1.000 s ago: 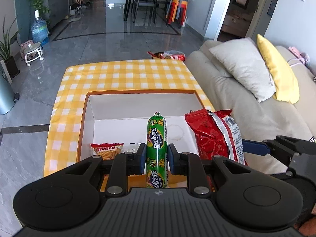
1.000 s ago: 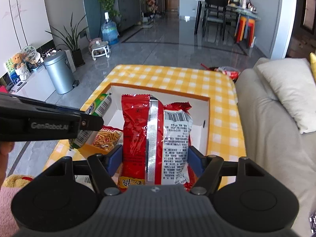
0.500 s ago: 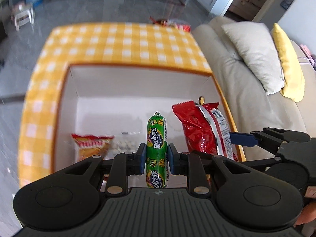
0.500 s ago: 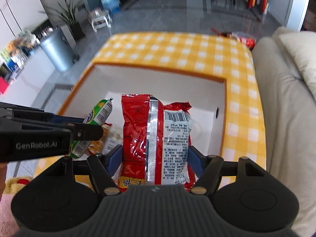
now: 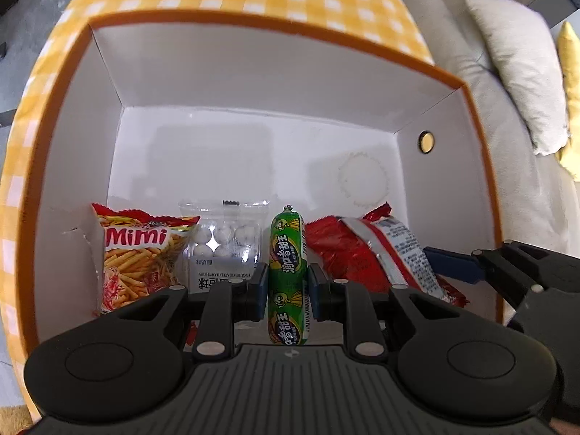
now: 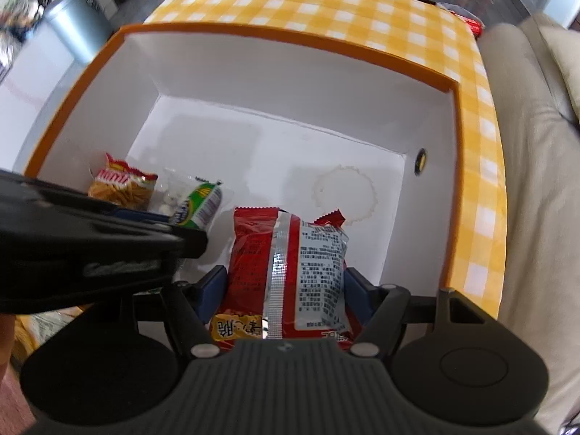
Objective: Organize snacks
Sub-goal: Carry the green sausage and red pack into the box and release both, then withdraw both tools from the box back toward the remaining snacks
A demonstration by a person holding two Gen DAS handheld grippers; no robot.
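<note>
Both snacks lowered into the box (image 5: 482, 116) since a second ago.

Dropped from above the table (image 6: 326, 7) to near the floor: right gripper (image 6: 286, 290) clamping red bag (image 6: 290, 264) at centre; left gripper (image 5: 286, 286) pinching green sausage (image 5: 287, 272). Lower ends hidden; contact with the floor unclear.

Beige sofa (image 5: 471, 72), seemingly grey floor (image 5: 21, 11)

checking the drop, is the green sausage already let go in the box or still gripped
Gripped. The left gripper has both pads closed on the green sausage, which sticks out forward between them, low inside the box.
</note>
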